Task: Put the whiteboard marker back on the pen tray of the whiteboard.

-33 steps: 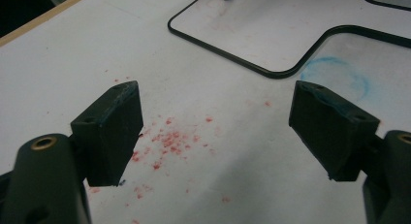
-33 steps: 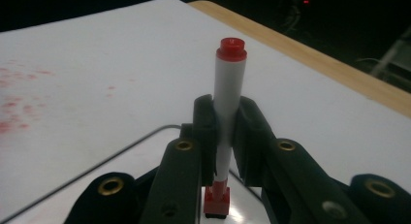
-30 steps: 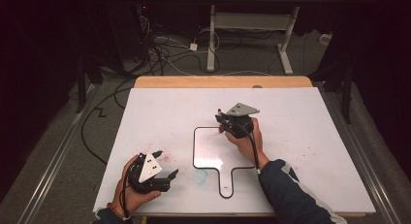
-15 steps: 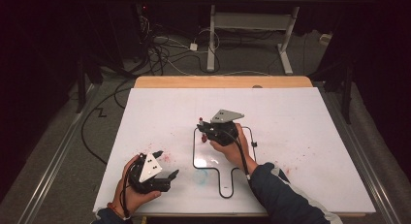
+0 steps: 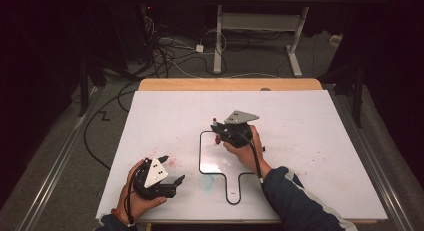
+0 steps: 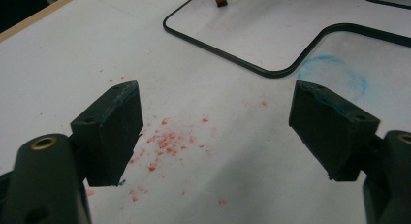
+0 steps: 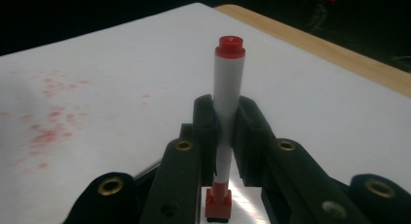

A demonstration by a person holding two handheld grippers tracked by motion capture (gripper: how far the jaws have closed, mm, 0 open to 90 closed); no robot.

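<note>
Right gripper (image 7: 224, 136) clenched on a marker (image 7: 227, 103): white round barrel, red cap at the far end, red stepped tip at the near end, pinched between matte black pads. Just below that tip, a glossy paddle-shaped board (image 5: 220, 153) with a thin black rim and rounded corners, nothing on it. Left gripper (image 6: 213, 132) released, jaws wide apart, blocky pads smeared blue. Beneath them, flat white table sheet (image 6: 72, 64) speckled with red crumbs (image 6: 165, 139); ahead and rightward, a faint blue smudge (image 6: 334, 73).

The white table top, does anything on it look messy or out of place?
Yes. Red specks are scattered over the white table top beside the left tongs, and a faint blue smudge sits by the black outline. They look like marker residue.
</note>
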